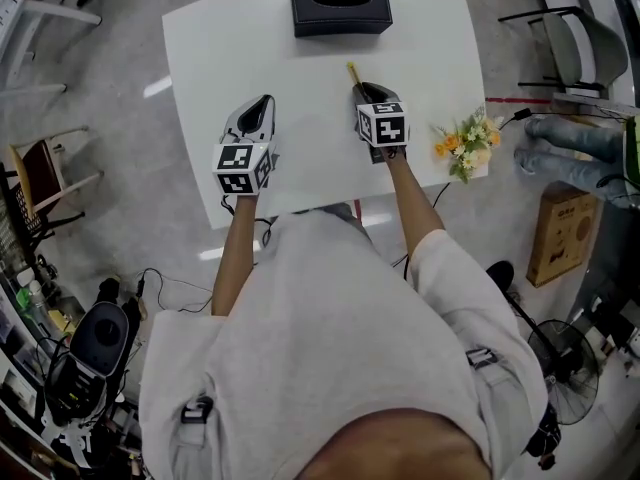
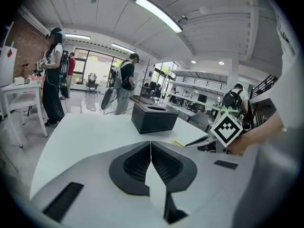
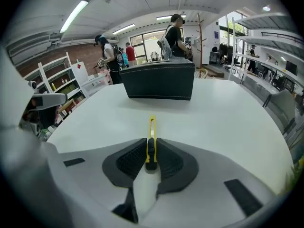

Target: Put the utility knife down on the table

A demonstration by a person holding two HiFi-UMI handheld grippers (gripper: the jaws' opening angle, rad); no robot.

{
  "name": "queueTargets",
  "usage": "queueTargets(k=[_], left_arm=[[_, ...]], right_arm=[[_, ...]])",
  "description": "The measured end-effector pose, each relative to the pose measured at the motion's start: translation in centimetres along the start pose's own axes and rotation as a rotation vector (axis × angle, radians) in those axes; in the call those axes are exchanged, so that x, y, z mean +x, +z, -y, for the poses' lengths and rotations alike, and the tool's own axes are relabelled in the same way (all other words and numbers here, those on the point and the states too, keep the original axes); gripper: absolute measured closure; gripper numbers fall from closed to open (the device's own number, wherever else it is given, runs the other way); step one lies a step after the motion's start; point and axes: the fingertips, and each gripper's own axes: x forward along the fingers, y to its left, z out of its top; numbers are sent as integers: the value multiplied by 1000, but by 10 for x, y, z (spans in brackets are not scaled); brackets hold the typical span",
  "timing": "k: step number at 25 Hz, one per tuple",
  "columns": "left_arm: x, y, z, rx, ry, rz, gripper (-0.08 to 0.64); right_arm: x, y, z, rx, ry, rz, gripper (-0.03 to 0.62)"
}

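A slim yellow utility knife (image 3: 151, 136) with a black slider is clamped between the pads of my right gripper (image 3: 151, 148); its front end sticks out ahead of the jaws, low over the white table (image 3: 223, 118). In the head view the knife (image 1: 353, 72) pokes out of the right gripper (image 1: 372, 93) near the table's middle. My left gripper (image 2: 150, 148) is shut with nothing between its pads and hangs over the table's left part, where the head view shows it as the left gripper (image 1: 262, 103).
A black tissue box (image 1: 340, 5) stands at the table's far edge, also the tissue box (image 3: 158, 80) straight ahead of the knife. A small bunch of flowers (image 1: 468, 145) sits at the table's right edge. People stand beyond the table.
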Motion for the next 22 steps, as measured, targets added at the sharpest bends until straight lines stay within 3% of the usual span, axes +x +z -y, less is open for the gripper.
queueTargets(k=[5, 13, 17, 22], left_arm=[[-2, -1, -3, -4, 6, 4, 538], [-7, -1, 0, -4, 3, 8, 538], [-8, 0, 5, 0, 4, 12, 538], [-10, 3, 4, 9, 2, 20, 538]], right_arm=[[4, -1, 0, 6, 0, -68, 512], [4, 0, -4, -22, 9, -72, 509], [2, -1, -5, -32, 33, -53, 411], [-4, 7, -2, -34, 12, 1, 410]])
